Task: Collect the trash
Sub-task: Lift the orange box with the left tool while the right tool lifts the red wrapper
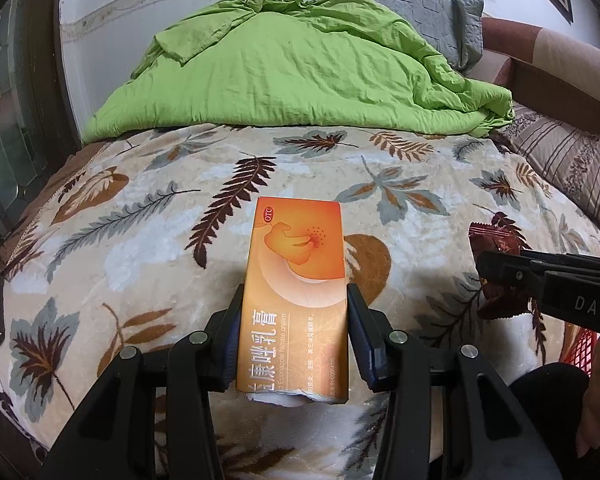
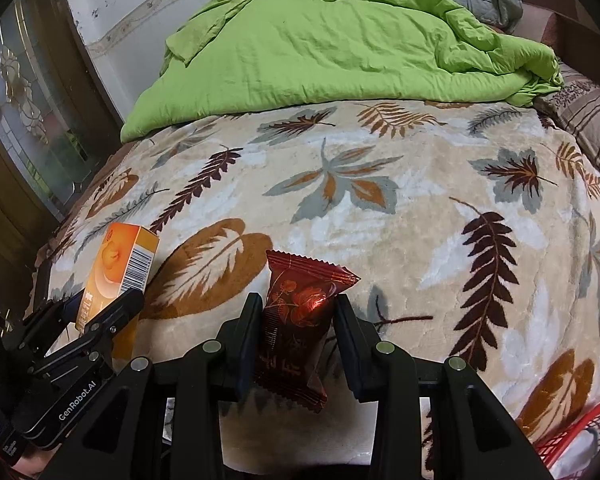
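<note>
My left gripper is shut on an orange cream box with a torn near end, held above the leaf-patterned blanket. The box also shows in the right wrist view, clamped in the left gripper. My right gripper is shut on a dark red snack wrapper, held over the blanket. In the left wrist view the wrapper sticks out of the right gripper at the right edge.
A green quilt lies bunched at the far end of the bed, with a grey pillow behind it. A red mesh basket sits at the near right. A striped cushion is at right. A glass door stands left.
</note>
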`<action>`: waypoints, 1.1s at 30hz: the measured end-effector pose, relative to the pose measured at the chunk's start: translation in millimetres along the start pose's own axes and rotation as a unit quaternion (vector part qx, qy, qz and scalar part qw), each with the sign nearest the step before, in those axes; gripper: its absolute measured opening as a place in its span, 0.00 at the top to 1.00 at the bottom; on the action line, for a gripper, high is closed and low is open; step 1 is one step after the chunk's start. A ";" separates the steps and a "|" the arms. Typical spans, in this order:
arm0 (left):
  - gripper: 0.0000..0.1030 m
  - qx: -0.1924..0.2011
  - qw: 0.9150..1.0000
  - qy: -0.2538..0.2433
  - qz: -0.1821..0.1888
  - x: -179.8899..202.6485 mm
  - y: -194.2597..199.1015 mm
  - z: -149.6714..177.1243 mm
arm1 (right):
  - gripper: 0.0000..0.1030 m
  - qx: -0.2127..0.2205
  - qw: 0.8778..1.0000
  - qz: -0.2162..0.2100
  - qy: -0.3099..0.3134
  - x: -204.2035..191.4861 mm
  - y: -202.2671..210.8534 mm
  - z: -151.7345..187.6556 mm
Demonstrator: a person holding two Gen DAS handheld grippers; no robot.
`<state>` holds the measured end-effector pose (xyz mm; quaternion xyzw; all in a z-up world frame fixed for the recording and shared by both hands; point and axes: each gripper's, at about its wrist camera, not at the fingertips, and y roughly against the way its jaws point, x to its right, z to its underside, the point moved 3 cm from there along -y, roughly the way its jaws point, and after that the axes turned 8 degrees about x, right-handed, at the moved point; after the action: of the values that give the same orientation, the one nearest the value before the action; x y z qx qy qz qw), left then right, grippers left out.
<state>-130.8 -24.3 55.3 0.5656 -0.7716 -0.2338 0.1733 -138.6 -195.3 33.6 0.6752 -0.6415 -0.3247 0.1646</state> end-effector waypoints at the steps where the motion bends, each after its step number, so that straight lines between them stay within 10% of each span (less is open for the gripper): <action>1: 0.56 0.000 1.000 0.000 0.000 0.3 0.1 -0.2 | 0.62 0.001 1.000 0.001 -0.002 1.1 0.2 0.0; 25: 0.56 0.002 1.000 -0.004 0.002 3.6 2.6 -0.3 | 0.62 -0.002 1.000 -0.002 -0.012 3.3 0.3 -1.8; 33: 0.57 0.010 0.995 0.000 0.098 25.8 16.3 -12.0 | 0.62 0.011 0.999 0.003 -0.044 28.2 35.9 0.2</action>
<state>-145.0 -46.8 74.5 0.4891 -0.8256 -0.2081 0.1892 -166.9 -227.1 50.0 0.6603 -0.6536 -0.3463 0.1301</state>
